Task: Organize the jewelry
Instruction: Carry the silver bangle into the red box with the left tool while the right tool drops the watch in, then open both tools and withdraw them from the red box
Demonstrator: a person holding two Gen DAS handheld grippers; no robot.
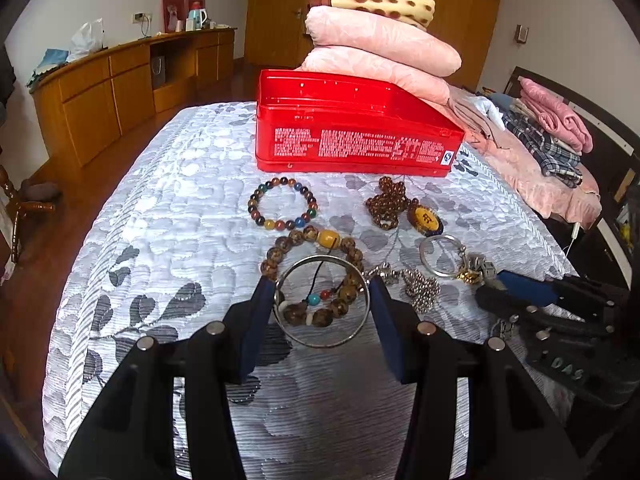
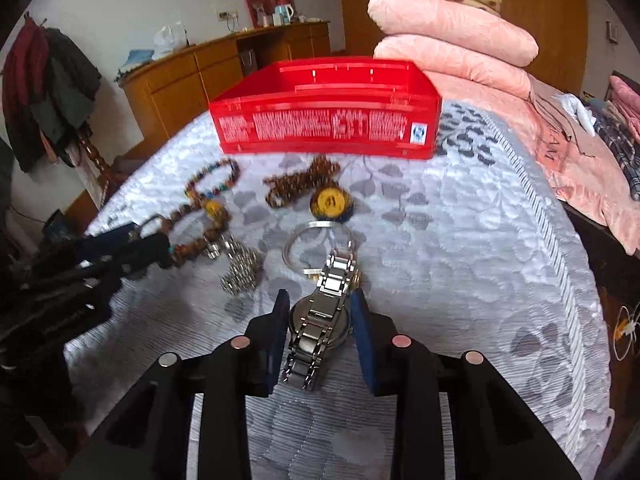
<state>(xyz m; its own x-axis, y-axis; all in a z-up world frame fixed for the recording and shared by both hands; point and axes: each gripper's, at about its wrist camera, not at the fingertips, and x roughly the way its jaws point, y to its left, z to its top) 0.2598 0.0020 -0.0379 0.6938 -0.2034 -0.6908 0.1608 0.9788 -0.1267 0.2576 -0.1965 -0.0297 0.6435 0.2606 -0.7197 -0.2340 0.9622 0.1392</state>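
A red plastic box (image 1: 352,136) stands open at the back of the bed; it also shows in the right wrist view (image 2: 324,124). My left gripper (image 1: 322,292) is shut on a silver bangle (image 1: 320,342), held above a brown bead bracelet (image 1: 312,276). A multicolour bead bracelet (image 1: 282,208), a brown bead necklace with a yellow pendant (image 1: 426,220), a silver ring bangle (image 1: 440,256) and a ball chain (image 1: 420,286) lie nearby. My right gripper (image 2: 320,304) is shut on a steel watch (image 2: 320,320).
Folded pink blankets (image 1: 384,52) are stacked behind the box. More clothes (image 1: 544,132) lie at the right. The quilted bed cover (image 1: 168,220) drops off at left to a wood floor with a long cabinet (image 1: 120,88).
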